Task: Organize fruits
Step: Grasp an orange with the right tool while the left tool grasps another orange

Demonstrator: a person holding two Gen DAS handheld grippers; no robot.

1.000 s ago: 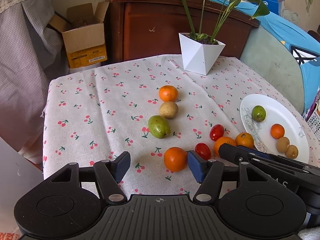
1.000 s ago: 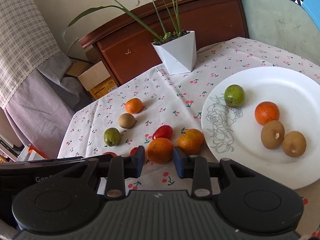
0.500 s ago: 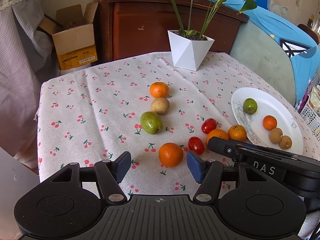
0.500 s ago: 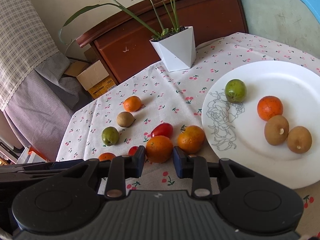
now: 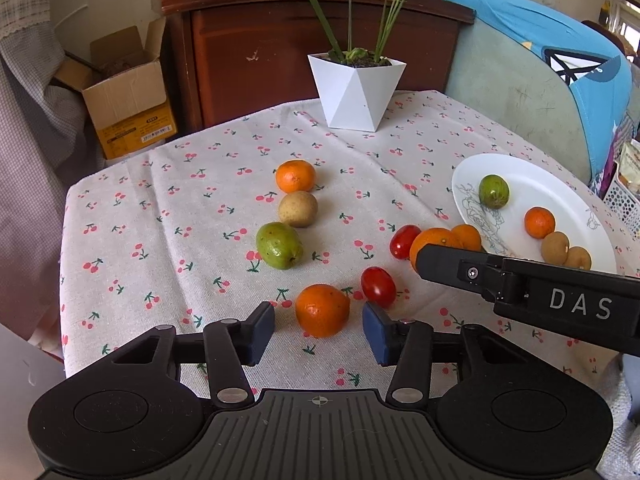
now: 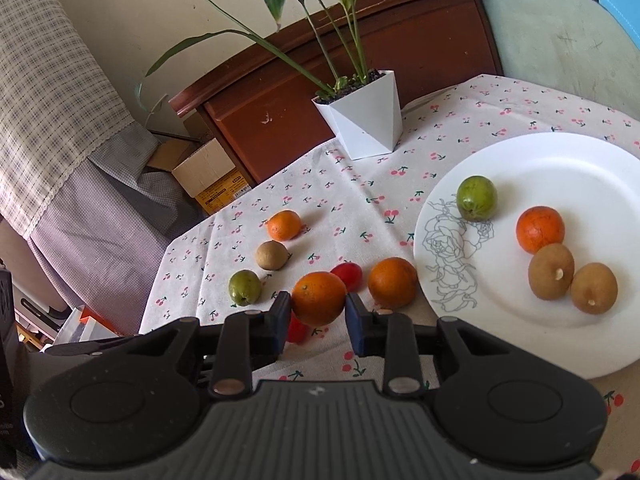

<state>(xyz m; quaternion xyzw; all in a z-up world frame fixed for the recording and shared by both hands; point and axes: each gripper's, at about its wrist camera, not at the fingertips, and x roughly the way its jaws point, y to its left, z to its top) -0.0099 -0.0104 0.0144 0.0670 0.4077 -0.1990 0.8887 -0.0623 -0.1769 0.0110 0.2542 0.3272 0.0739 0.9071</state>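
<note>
While the left gripper (image 5: 319, 332) was closing its blue-padded jaws around a round orange mandarin (image 5: 322, 310) that sat on the cherry-print tablecloth (image 5: 160, 208), pads not yet touching it, the right gripper (image 6: 318, 322) was already clenched on a second orange mandarin (image 6: 319, 297), seemingly lifted off the cloth. Both fruits were probably bound for the white rose-patterned plate (image 6: 560, 168), which lay close by on the right and already carried a green fruit (image 6: 477, 198), so the carry looked short.

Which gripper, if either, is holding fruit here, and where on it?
The right gripper pinches an orange by its sides. The left gripper is closing around another orange, untouched.
</note>
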